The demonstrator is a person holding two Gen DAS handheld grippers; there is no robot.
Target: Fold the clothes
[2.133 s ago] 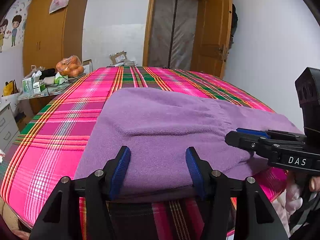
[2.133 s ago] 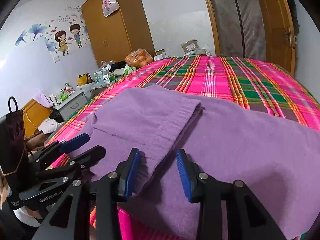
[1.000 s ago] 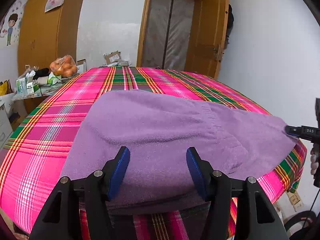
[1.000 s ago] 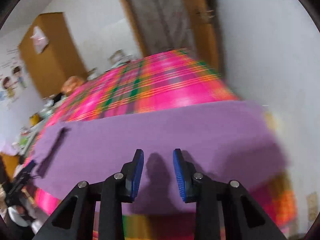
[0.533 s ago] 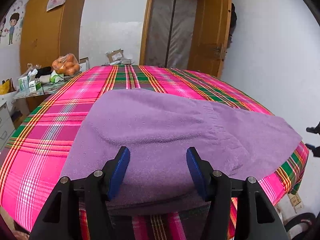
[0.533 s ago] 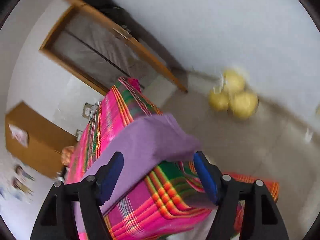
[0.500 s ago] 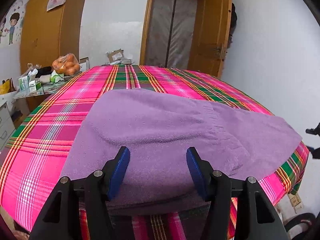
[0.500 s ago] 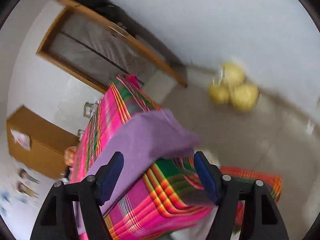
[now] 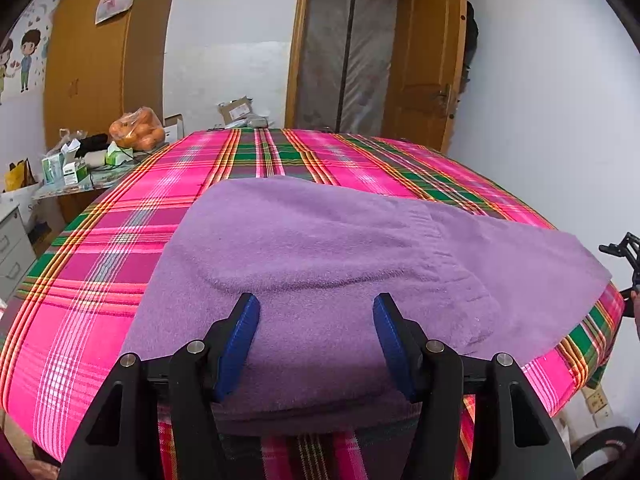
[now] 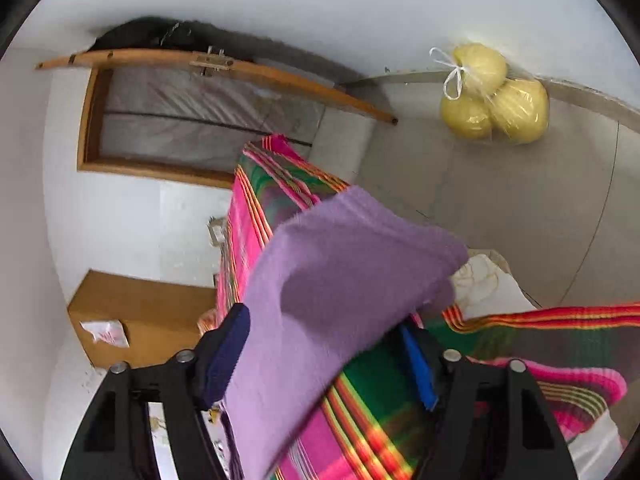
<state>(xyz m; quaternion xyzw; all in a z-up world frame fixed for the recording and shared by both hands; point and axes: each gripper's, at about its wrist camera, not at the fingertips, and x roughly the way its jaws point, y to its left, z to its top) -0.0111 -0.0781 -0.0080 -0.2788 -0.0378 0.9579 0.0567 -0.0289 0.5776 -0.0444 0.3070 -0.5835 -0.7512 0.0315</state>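
Plaid-covered bed (image 9: 120, 264) filling a bedroom, wooden door (image 9: 424, 80) behind, purple garment (image 9: 320, 248) spread over the near edge with one end reaching the right-hand corner. Compared with a second ago: right gripper (image 10: 324, 352) gone from above the cloth to that corner, rolled onto its side, fingers just opened wide and now straddling the garment's end (image 10: 340, 280) where it overhangs the bedspread, not visibly pinching it. Left gripper (image 9: 316, 344) unmoved at the near hem, fingers parted about halfway over the cloth, gripping nothing. Probably a setup for lifting that far end and carrying it across for the next fold; no grasp made yet. Risk of catching the bedspread along with the cloth.
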